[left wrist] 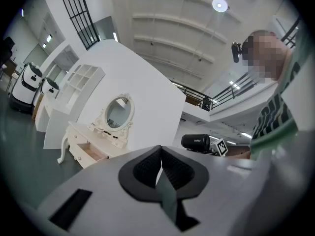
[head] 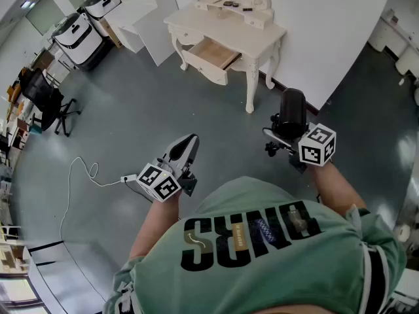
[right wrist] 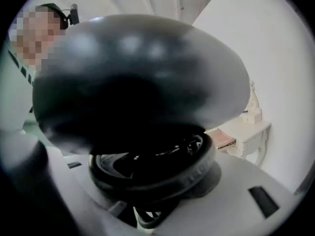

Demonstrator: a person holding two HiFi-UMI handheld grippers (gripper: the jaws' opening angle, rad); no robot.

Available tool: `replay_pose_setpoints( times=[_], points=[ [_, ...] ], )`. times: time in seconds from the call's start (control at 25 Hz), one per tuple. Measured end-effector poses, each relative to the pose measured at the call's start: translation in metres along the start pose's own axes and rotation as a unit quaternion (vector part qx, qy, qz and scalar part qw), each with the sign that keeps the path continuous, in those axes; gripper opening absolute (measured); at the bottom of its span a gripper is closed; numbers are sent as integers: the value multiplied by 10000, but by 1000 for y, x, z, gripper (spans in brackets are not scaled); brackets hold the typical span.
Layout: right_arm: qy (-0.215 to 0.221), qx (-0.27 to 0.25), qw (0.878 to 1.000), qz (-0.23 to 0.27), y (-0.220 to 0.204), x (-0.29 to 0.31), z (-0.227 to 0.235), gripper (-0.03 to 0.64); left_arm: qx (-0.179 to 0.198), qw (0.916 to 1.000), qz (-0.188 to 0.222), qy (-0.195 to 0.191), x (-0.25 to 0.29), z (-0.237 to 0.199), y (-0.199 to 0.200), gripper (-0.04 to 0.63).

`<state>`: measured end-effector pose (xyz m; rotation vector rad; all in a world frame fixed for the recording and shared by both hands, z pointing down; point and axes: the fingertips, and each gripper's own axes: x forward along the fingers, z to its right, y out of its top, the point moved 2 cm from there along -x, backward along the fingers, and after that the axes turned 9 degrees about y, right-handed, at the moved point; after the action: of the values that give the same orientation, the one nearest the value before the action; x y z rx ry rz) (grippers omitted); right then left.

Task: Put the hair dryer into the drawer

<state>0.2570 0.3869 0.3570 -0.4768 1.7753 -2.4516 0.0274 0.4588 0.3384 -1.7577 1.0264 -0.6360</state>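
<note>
A black hair dryer [head: 292, 112] stands up out of my right gripper [head: 283, 140], which is shut on it; in the right gripper view the hair dryer [right wrist: 138, 82] fills most of the picture. My left gripper [head: 188, 142] is held lower left of it, shut and holding nothing, its dark pads [left wrist: 147, 167] pressed together. Ahead stands a cream dressing table [head: 265, 34] with an oval mirror. Its left drawer [head: 213, 53] is pulled out and looks bare inside. The same drawer [left wrist: 93, 153] shows in the left gripper view, and the hair dryer [left wrist: 196, 141] to its right.
A white cable [head: 78, 175] lies looped on the grey floor to my left. A black office chair [head: 47, 101] and white wheeled machines [head: 80, 36] stand at the far left. A white wall panel [head: 327, 31] rises behind the dressing table.
</note>
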Motion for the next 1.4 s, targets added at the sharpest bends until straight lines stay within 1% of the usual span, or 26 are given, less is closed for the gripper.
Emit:
replay_pose_setpoints(
  times=[0.2,0.48,0.68,0.92,1.12,1.2,1.28,1.4],
  points=[
    [-19,-75,10000,-14,-2,-8,11,215,51,9999,92,23,9,3,-4,12],
    [69,-126,9998,-100,-2,-23,23,215,59,9999,127,58,26,18,-12,12],
    [137,-187,9996,-169,-2,-37,29,215,67,9998,147,70,38,31,-21,12],
    [270,-234,9988,-320,-5,-56,28,218,73,9996,252,144,47,52,-23,12],
    [346,-267,9984,-365,-5,-74,29,218,-12,9994,293,193,55,71,-28,12],
    [369,-239,9983,-374,-6,-81,32,218,21,9995,268,188,60,77,-32,12],
    [397,-223,9982,-388,-8,-85,35,218,15,9995,258,191,63,80,-36,12],
    [415,-188,9982,-400,-12,-84,41,218,-96,9993,245,259,66,79,-39,12]
  ],
)
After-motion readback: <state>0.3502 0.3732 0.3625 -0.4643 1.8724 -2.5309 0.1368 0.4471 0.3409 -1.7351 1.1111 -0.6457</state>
